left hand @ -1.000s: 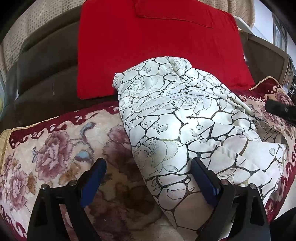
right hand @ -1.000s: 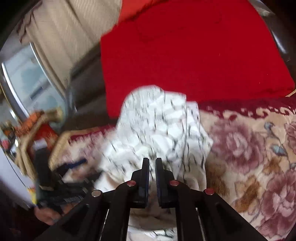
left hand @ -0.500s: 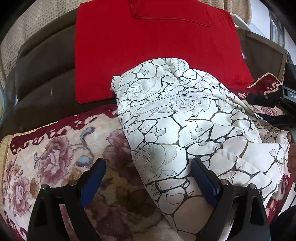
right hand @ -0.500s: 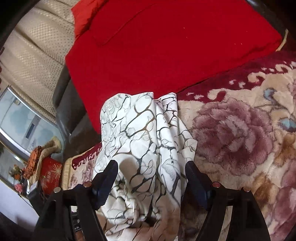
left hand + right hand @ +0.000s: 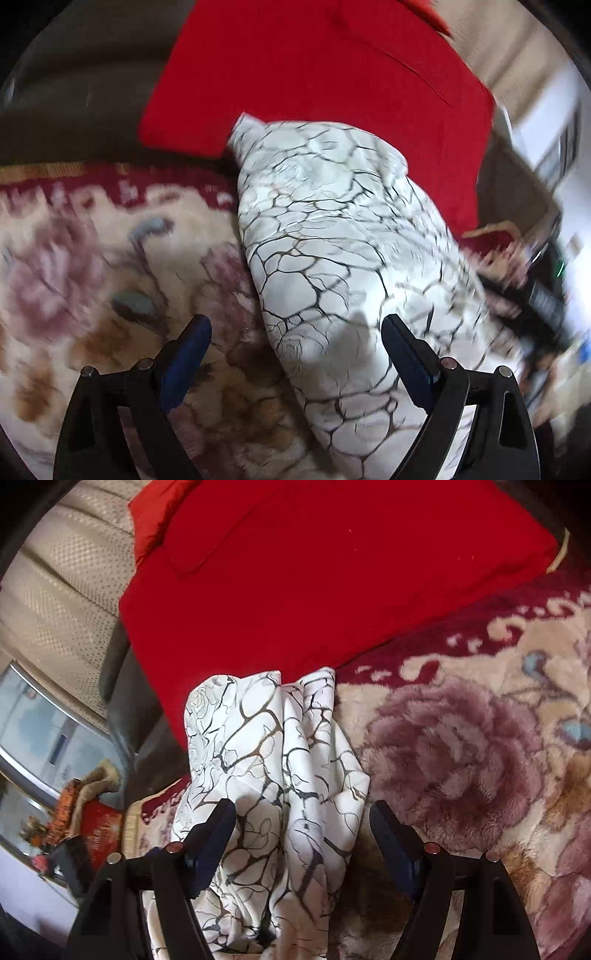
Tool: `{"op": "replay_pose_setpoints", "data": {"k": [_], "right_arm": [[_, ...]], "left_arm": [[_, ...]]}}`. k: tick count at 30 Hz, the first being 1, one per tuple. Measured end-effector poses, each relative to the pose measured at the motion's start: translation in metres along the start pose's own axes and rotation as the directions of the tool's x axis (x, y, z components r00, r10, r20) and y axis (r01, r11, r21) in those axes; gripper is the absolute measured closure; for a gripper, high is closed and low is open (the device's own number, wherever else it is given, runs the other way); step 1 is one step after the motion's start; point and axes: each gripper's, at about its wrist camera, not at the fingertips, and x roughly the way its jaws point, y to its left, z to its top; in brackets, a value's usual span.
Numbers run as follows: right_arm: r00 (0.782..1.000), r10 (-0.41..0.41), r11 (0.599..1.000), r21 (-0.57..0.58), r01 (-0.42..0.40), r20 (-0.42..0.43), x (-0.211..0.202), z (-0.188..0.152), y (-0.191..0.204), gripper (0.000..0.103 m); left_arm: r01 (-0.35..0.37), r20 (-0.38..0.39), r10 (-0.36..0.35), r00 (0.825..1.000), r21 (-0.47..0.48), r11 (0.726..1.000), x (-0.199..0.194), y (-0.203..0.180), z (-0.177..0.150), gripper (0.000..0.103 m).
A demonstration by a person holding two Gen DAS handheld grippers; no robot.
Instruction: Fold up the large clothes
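On the floral blanket [image 5: 480, 738], the white garment [image 5: 273, 760] lies released; right fingers [image 5: 221, 827], clamped before, and left fingers [image 5: 188, 350] gape.

Bright daylight, left view motion-blurred, right view sharp, fisheye-bent edges

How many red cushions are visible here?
1. The red cushion leans against the sofa back, directly behind the white patterned cloth lying on the floral blanket. Others may sit outside the frame.
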Motion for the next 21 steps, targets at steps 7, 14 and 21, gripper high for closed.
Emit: {"op": "replay_pose_setpoints", "data": {"k": [7, 14, 21], "right_arm": [[0.992, 0.111, 0.994, 0.024, -0.110, -0.055, 0.011, -0.003, -0.005, 0.025], [0.974, 0.201, 0.980, 0.025, -0.199, -0.109, 0.027, -0.009, 0.000, 0.024], [0.978, 0.182, 0.981, -0.053, -0.188, -0.098, 0.039, -0.018, 0.025, 0.022]], "left_arm": [[0.151, -0.123, -0.155, 0.980, -0.040, 0.988, 0.036, -0.010, -0.002, 0.007], [0.182, -0.100, -0.188, 0.977, -0.065, 0.981, 0.038, -0.014, -0.003, 0.005], [0.190, -0.038, -0.193, 0.980, -0.069, 0.979, 0.036, -0.025, -0.005, 0.005]]}}
